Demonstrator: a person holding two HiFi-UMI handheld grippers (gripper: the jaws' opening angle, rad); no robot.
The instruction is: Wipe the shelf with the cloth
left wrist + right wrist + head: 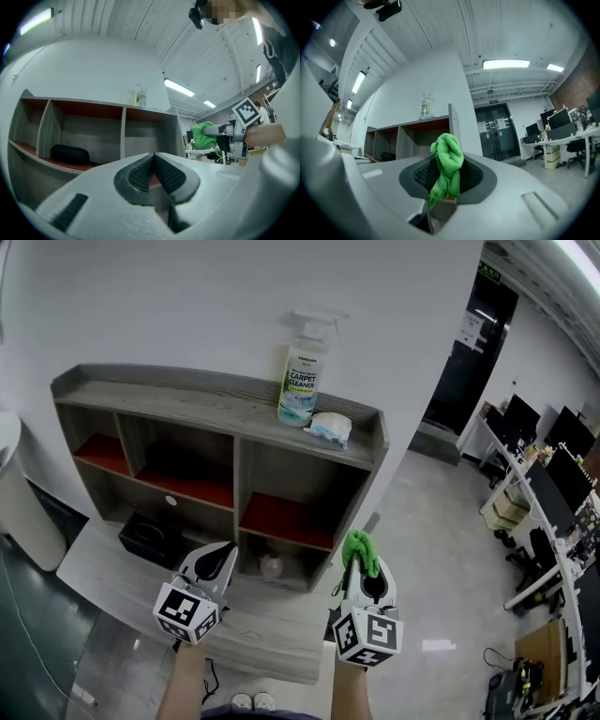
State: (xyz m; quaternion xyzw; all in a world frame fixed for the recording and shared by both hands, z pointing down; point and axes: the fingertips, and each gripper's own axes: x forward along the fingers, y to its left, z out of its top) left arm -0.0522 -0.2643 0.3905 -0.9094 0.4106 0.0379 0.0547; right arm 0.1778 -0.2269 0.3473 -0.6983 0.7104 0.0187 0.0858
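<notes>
A grey wooden shelf unit point(187, 399) with red-floored compartments stands against the white wall. My right gripper point(357, 559) is shut on a bunched green cloth point(360, 550), held in front of the unit's lower right side. The cloth point(447, 168) hangs between the jaws in the right gripper view. My left gripper point(222, 557) is shut with nothing in it, in front of the lower middle compartment. In the left gripper view the left gripper point(154, 157) has its jaws pressed together, and the cloth point(204, 135) shows at the right.
A carpet-cleaner spray bottle point(303, 371) and a white-blue crumpled cloth point(328, 428) sit on the shelf's top. A black case point(152, 537) lies in the lower left compartment, a small pink object point(271, 565) in the middle one. Desks and monitors point(548, 484) fill the right.
</notes>
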